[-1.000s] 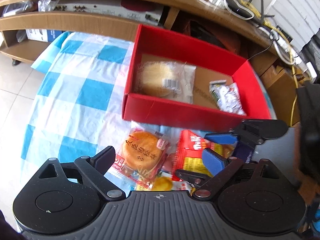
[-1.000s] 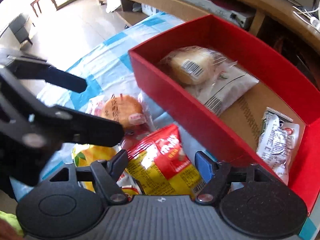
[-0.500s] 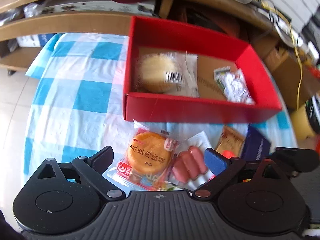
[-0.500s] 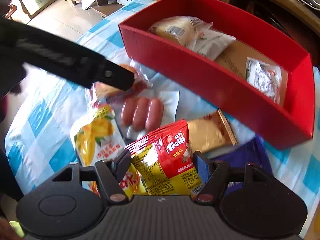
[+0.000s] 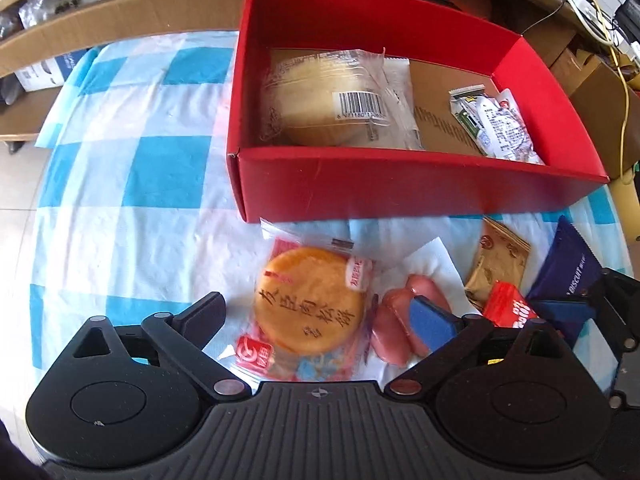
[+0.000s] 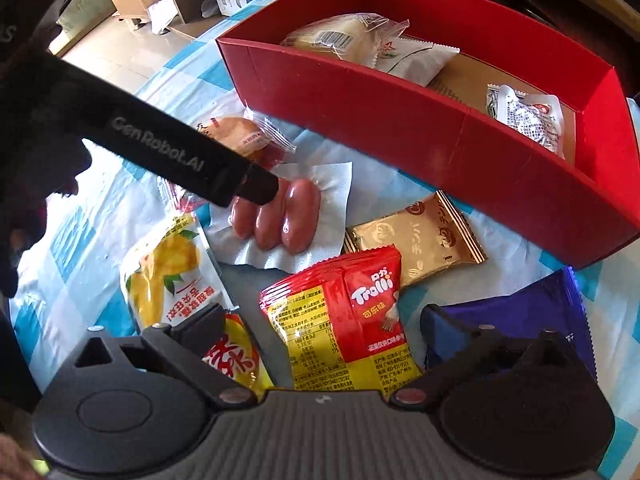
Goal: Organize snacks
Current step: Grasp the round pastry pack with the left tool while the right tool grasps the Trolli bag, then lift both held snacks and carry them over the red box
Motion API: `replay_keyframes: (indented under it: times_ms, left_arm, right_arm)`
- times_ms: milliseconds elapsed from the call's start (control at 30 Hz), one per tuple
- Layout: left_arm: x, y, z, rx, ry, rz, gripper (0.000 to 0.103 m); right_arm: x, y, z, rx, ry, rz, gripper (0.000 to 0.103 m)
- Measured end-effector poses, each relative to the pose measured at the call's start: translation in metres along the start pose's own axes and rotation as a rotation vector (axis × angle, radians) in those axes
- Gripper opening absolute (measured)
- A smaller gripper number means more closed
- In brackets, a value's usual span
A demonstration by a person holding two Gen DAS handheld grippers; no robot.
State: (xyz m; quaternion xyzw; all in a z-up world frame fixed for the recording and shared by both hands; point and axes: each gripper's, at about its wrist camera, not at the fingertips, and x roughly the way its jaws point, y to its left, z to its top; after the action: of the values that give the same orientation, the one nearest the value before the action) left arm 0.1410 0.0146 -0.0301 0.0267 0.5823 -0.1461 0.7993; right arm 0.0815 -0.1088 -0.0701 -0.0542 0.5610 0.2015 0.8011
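Between left tongs (image 5: pixel 324 316), round cake (image 5: pixel 310 300).

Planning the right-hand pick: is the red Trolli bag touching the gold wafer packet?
Touching. The right wrist view shows the Trolli bag with its top corner overlapping the gold wafer packet.

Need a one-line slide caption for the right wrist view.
Right gripper, jaws opening, above a red Trolli gummy bag on the checked cloth; sausages and red box lie beyond.

The sausage pack (image 5: pixel 404 320) sits partly hidden, perhaps a third.
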Motion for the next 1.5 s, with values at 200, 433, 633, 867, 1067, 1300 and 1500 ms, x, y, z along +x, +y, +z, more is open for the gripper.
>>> replay_keyframes:
  times_ms: [200, 433, 633, 867, 1067, 1300, 1500]
  left_arm:
    - [-0.004, -0.002, -0.001, -0.007, -0.005, -0.023, 0.089]
    - [-0.012, -0.010, -0.014, 0.015, 0.002, -0.044, 0.073]
    - [-0.012, -0.008, -0.014, -0.031, -0.012, -0.008, 0.085]
    - [-0.005, -0.007, -0.006, -0.062, -0.018, -0.003, 0.092]
    - [-0.013, -0.009, -0.009, -0.058, -0.040, -0.011, 0.067]
    - [-0.029, -0.011, -0.019, -0.058, -0.058, -0.043, 0.061]
    - [-0.041, -0.018, -0.030, -0.049, -0.078, -0.071, 0.061]
  right_arm:
    - [-0.011, -0.001, -0.003, 0.030, -0.008, -0.071, 0.069]
    - [-0.029, -0.002, -0.021, 0.097, -0.006, -0.103, 0.058]
    - [-0.033, 0.002, -0.037, 0.100, 0.018, -0.158, 0.058]
    - [-0.034, 0.004, -0.039, 0.097, 0.018, -0.155, 0.061]
    - [-0.041, -0.010, -0.037, 0.153, -0.011, -0.149, 0.054]
    - [-0.060, -0.009, -0.038, 0.196, -0.058, -0.120, 0.053]
    - [-0.066, -0.010, -0.038, 0.211, -0.081, -0.108, 0.053]
